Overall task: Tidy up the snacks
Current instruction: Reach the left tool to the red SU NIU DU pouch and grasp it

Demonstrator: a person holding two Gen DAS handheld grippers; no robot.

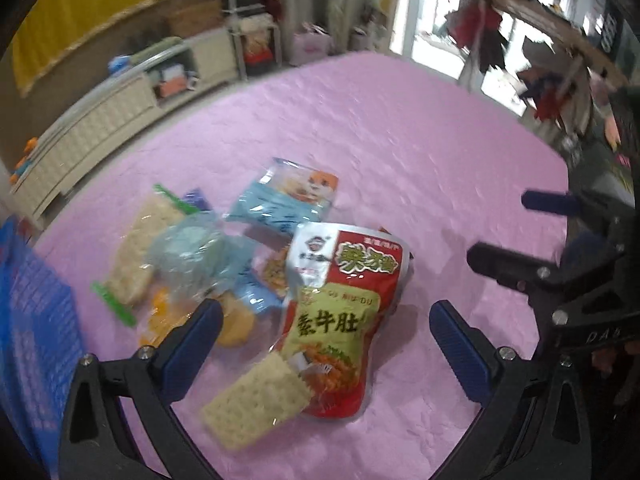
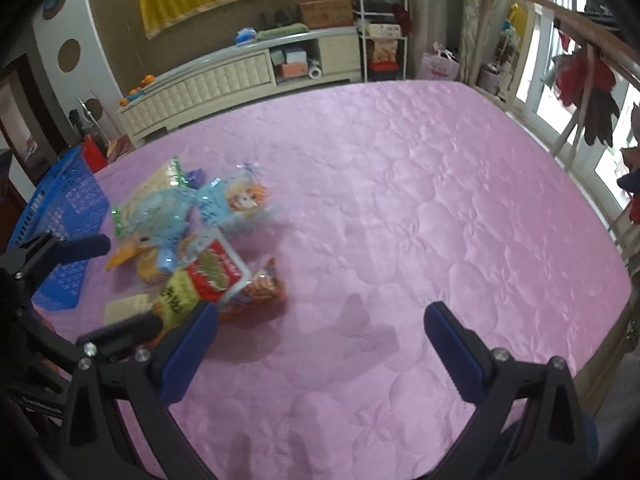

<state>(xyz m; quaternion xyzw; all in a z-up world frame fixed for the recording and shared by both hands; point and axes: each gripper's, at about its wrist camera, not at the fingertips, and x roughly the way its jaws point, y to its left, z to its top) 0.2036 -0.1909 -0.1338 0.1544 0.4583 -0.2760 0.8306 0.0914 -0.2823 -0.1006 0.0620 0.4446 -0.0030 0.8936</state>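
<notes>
A pile of snack packs lies on the pink quilt [image 1: 400,152]. In the left wrist view my left gripper [image 1: 326,332] is open just above a red and yellow pouch [image 1: 340,312], with one finger on either side of it. A square cracker pack [image 1: 256,404] lies against the pouch's near end. Behind are a light blue pack [image 1: 288,200], a clear bluish bag [image 1: 192,256], a long cracker pack [image 1: 136,256] with green ends, and an orange snack [image 1: 236,328]. My right gripper [image 2: 320,340] is open over bare quilt, right of the pile [image 2: 180,232], holding nothing.
A blue plastic basket [image 2: 60,224] sits at the quilt's left edge beside the pile. The quilt [image 2: 440,200] stretches wide to the right, ending at windows and a clothes rail. A low cream cabinet [image 2: 208,80] stands beyond the far edge.
</notes>
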